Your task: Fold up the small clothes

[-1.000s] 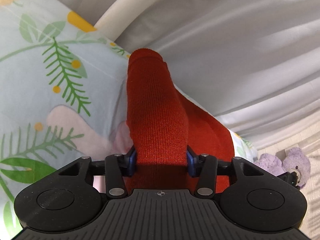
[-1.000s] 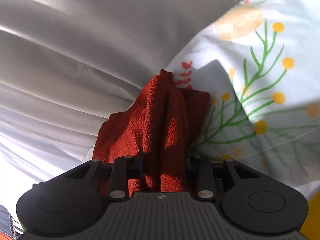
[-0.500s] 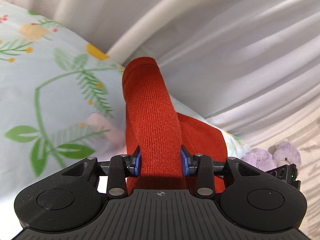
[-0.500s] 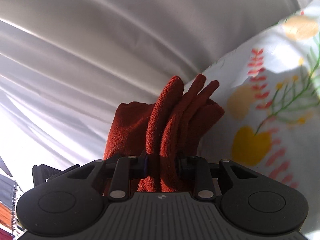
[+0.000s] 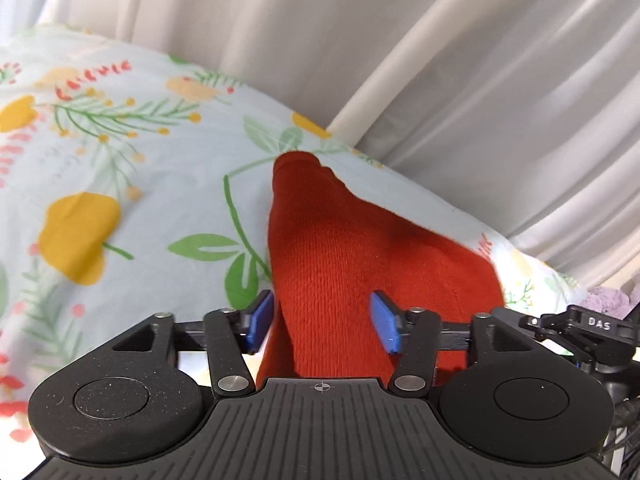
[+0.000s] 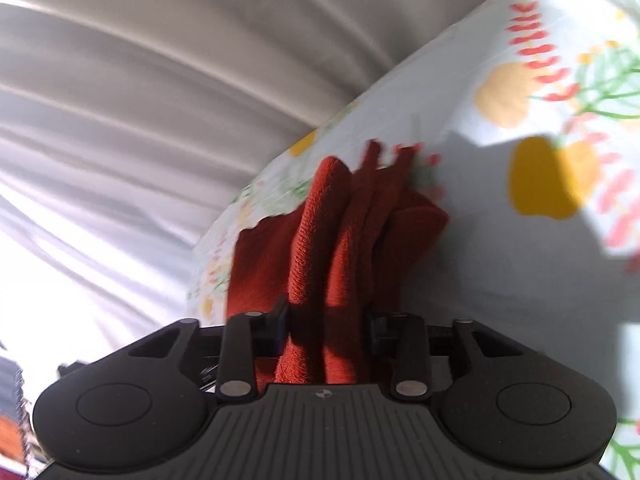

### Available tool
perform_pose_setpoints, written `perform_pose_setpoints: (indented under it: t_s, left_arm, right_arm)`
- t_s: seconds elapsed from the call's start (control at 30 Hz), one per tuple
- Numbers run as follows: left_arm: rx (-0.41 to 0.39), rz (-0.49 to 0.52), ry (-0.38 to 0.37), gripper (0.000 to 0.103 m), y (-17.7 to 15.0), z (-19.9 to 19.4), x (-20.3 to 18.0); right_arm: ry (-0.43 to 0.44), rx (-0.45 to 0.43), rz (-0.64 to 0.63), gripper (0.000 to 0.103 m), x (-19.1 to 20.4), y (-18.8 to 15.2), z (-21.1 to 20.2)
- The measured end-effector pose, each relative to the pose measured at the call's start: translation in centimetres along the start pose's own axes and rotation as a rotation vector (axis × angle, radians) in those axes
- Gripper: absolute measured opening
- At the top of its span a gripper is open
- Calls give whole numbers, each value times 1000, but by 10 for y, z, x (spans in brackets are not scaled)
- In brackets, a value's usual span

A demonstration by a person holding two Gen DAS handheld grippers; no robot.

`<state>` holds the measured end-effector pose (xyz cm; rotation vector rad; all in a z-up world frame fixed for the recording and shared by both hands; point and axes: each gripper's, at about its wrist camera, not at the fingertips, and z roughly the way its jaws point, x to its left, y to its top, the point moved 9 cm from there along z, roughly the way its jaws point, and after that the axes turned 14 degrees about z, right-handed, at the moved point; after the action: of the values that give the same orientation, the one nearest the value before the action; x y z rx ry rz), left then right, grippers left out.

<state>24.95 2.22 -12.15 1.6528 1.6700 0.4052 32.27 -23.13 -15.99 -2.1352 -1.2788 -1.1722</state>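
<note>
A rust-red knitted garment [image 5: 344, 264] lies on a floral bedsheet [image 5: 120, 184] and runs back between my left gripper's [image 5: 320, 320] blue pads. The pads stand apart, with a gap on the left side, so the left gripper is open around the cloth. In the right wrist view the same red garment [image 6: 336, 248] is bunched in several upright folds. My right gripper [image 6: 326, 330] is shut on this bunch, pads pressed against it. The other gripper's black body [image 5: 592, 328] shows at the right edge of the left wrist view.
White curtains [image 5: 460, 60] hang close behind the bed, also in the right wrist view [image 6: 140, 80]. A purple plush toy [image 5: 608, 300] sits at the right edge. The sheet [image 6: 520, 240] is partly in shadow to the right of the garment.
My left gripper's pads have opened off the red cloth, which has sunk lower onto the sheet. Both grippers have tilted down toward the bed. The right gripper still grips its bunch.
</note>
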Motion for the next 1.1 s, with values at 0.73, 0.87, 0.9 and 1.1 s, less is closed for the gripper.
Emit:
perform_pose_setpoints:
  t_s: [0.73,0.87,0.9,1.1]
  left_arm:
    - [7,294,264,82,-92,-22,-27]
    - [40,149,304,82,-94,-30,4]
    - [55,112,286,83,-95,-32,10]
    - [86,-29,316,82,-99,-64,41]
  right_arm:
    - [137,-94,270,14,-35,-96,-46]
    - [299,-106,382,14,-40,-91,-60]
    - [199,-125,342,14,-48,-90,-57]
    - [-100,-198,92,31,-58,-93,-68]
